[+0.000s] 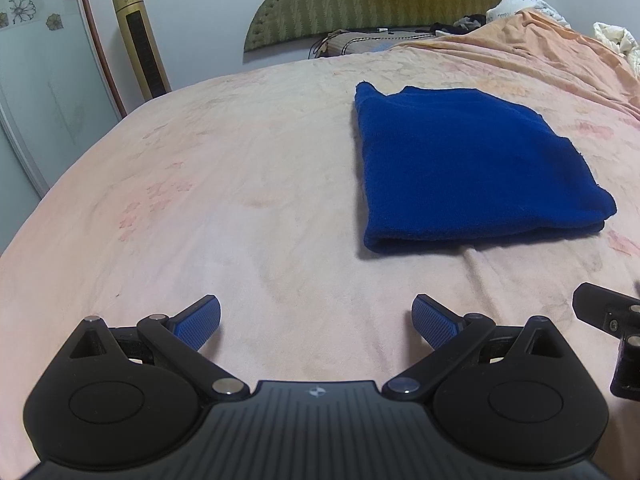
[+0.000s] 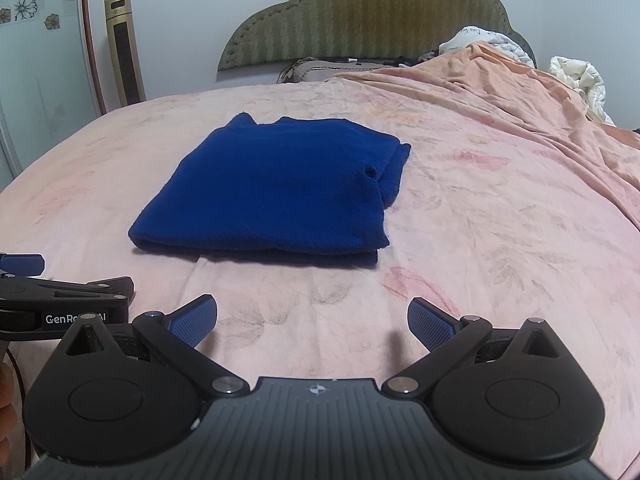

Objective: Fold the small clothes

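A: Left wrist view?
B: The left gripper (image 1: pixel 316 322), jaws apart and empty; the blue garment (image 1: pixel 472 164) lies folded at centre right, ahead.
A: Right wrist view?
B: The right gripper (image 2: pixel 312 322), also spread; garment (image 2: pixel 276 192) at centre, left of straight ahead, seemingly nearer it.

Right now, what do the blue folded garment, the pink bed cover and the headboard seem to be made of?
Blue folded garment: looks like fleece or soft knit, matte and fuzzy at its edges.
Pink bed cover: probably plush or brushed cloth with a faded floral print; it lies in soft creases.
Headboard: seems to be olive upholstery fabric, ribbed, with stitching or studs along its rim.
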`<state>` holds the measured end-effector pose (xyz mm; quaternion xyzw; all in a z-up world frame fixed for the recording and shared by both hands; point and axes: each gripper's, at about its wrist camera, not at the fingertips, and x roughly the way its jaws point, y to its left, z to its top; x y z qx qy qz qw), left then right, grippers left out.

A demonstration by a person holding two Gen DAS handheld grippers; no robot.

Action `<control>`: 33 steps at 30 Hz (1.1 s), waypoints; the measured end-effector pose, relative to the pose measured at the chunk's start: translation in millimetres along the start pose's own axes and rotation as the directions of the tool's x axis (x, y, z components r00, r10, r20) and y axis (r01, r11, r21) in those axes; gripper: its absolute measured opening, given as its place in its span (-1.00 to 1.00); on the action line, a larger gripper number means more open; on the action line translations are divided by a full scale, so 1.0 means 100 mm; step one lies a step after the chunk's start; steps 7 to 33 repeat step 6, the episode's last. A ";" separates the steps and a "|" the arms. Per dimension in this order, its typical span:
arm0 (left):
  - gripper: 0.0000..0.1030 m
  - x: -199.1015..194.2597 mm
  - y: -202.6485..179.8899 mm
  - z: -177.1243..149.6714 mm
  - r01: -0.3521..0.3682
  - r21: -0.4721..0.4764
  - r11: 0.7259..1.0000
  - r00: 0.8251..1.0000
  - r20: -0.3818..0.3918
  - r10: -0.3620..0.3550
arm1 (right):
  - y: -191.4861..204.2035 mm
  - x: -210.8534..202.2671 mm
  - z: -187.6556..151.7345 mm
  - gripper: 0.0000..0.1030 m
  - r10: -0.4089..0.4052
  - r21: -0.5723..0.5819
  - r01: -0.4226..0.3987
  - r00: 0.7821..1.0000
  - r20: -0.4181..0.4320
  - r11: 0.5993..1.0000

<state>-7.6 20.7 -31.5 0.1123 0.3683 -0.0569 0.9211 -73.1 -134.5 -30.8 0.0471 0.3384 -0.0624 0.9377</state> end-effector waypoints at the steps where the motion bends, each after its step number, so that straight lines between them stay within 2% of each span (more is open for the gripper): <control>1: 1.00 0.00 -0.01 0.00 0.000 0.000 1.000 1.000 0.000 0.000 | -0.01 0.00 0.00 0.99 0.000 0.002 0.000 1.000 -0.001 1.000; 6: 1.00 -0.02 -0.03 0.02 -0.004 0.019 1.000 1.000 0.023 0.004 | -0.07 0.01 -0.01 0.99 0.011 0.018 -0.011 1.000 -0.006 1.000; 33: 1.00 -0.02 -0.03 0.02 -0.004 0.019 1.000 1.000 0.023 0.004 | -0.07 0.01 -0.01 0.99 0.011 0.018 -0.011 1.000 -0.006 1.000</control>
